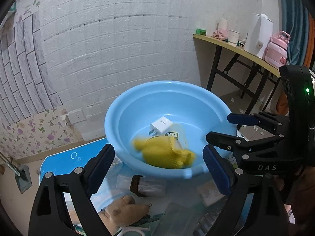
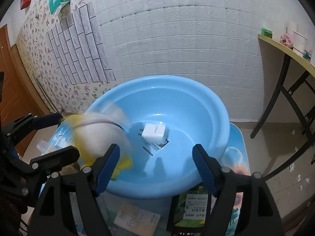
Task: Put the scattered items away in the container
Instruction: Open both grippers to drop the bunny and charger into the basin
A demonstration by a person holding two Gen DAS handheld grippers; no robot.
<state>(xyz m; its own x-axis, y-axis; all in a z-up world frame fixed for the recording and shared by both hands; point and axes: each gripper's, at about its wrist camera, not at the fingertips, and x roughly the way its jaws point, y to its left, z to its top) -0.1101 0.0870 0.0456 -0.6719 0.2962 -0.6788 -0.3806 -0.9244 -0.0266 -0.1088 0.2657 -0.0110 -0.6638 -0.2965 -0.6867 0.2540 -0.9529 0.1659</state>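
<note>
Yellow soft item (image 1: 165,153): motion-blurred, inside the blue basin (image 1: 126,106) near its front wall, apparently just dropping in; looks like light, limp fabric or plush that would squash under a pinch and could be taken anywhere on its bulk.
White charger (image 1: 160,126): lies on the basin floor; small, rigid, smooth-sided, best pinched across its flat faces, not the prongs.
Brown plush toy (image 1: 122,210): still on the counter (image 1: 59,163) below the left tongs; soft, light, easy to grip at the body.
Flat packets (image 2: 135,220): on the counter in front of the basin; thin and probably slippery, needing an edge grip.
Left tongs (image 1: 159,169): spread wide, nothing between the pads, angled down at the basin's near rim.
Right tongs (image 2: 155,169): released and empty, tilted down over the basin.
</note>
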